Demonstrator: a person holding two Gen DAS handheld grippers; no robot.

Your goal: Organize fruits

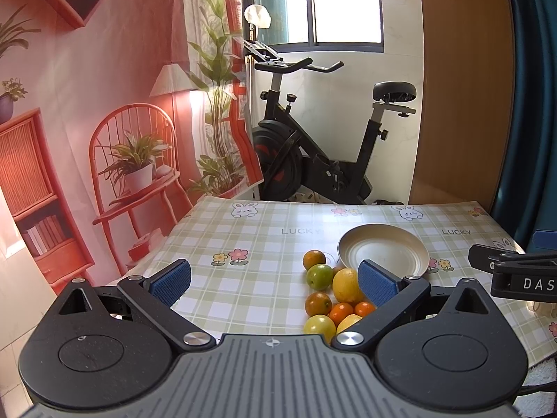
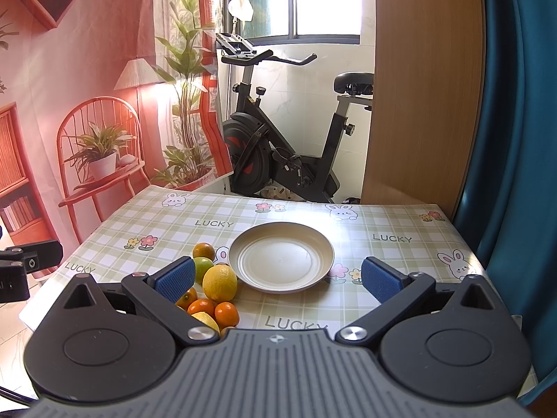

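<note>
A cream plate [image 1: 410, 244] [image 2: 243, 247] sits empty on the checked tablecloth. A pile of fruit lies to its left: a big yellow lemon [image 1: 346, 285] [image 2: 220, 283], a green fruit [image 1: 319, 276] [image 2: 203, 267], several small oranges [image 1: 317, 303] [image 2: 227, 314] and another yellow fruit [image 1: 319, 324]. My left gripper [image 1: 273, 278] is open and empty, above the table left of the pile. My right gripper [image 2: 277, 278] is open and empty, hovering over the near side of the plate. The right gripper's body [image 1: 515, 271] shows at the left view's right edge.
The tablecloth [image 2: 400, 244] covers a small table whose far edge meets an exercise bike [image 2: 289, 146]. A printed backdrop [image 2: 87, 104] hangs on the left, a wooden panel [image 2: 424, 87] and a teal curtain [image 2: 515, 139] on the right.
</note>
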